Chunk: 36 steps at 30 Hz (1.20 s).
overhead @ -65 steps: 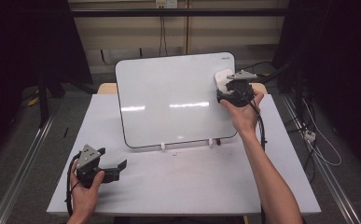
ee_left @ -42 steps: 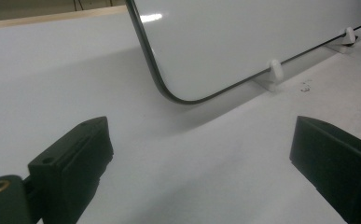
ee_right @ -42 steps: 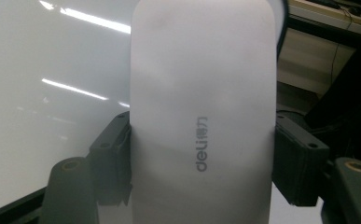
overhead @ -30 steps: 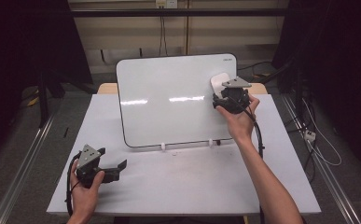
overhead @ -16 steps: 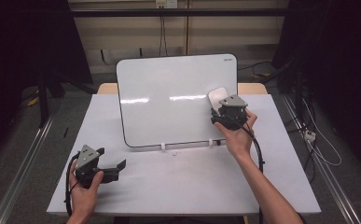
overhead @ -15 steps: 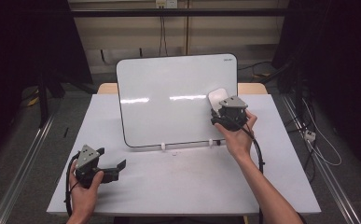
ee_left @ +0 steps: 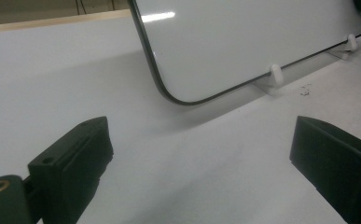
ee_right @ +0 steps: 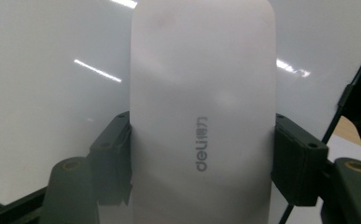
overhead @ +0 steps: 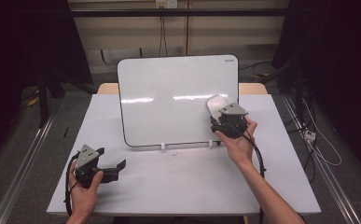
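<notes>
Grey lettering reading "deli", beside small characters too fine to read, runs along the back of a smooth white plastic whiteboard eraser (ee_right: 201, 116). The right gripper (overhead: 221, 112) pinches this eraser by its two long sides, holding it against the lower right part of a glossy white whiteboard with a thin black rim (overhead: 169, 102), propped on the white table (overhead: 183, 182). A small dark logo in the board's top right corner is unreadable. The left gripper (overhead: 115, 166) rests near the table's front left, jaws spread and empty.
</notes>
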Each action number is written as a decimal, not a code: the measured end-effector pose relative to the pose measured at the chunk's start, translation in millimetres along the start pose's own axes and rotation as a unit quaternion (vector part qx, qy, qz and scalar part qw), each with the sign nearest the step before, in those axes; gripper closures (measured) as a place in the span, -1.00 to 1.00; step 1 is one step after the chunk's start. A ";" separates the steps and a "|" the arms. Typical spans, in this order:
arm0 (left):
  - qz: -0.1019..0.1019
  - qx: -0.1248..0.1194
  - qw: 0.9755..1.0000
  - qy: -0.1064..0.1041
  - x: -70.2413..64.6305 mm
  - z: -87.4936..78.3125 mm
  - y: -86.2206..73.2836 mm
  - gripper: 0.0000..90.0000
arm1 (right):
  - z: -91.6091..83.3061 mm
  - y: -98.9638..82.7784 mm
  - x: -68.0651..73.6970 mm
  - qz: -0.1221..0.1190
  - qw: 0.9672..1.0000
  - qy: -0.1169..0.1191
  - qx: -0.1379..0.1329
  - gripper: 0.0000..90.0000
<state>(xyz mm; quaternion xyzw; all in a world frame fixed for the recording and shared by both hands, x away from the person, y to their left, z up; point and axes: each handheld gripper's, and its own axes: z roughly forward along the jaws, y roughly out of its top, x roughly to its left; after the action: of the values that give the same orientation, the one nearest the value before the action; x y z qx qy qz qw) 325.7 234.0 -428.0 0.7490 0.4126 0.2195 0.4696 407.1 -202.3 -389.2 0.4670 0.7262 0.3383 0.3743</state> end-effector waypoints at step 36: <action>-0.006 0.007 1.000 -0.001 2.7 3.6 -2.1 -0.88 | -21.8 -39.6 -0.6 -0.097 0.994 0.051 -0.019 -0.29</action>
<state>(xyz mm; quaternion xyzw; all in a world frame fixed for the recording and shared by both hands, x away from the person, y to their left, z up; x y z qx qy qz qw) 328.9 234.9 -431.7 0.7498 0.4182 0.2127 0.4665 371.7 -219.2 -411.7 0.3688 0.7796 0.3377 0.3771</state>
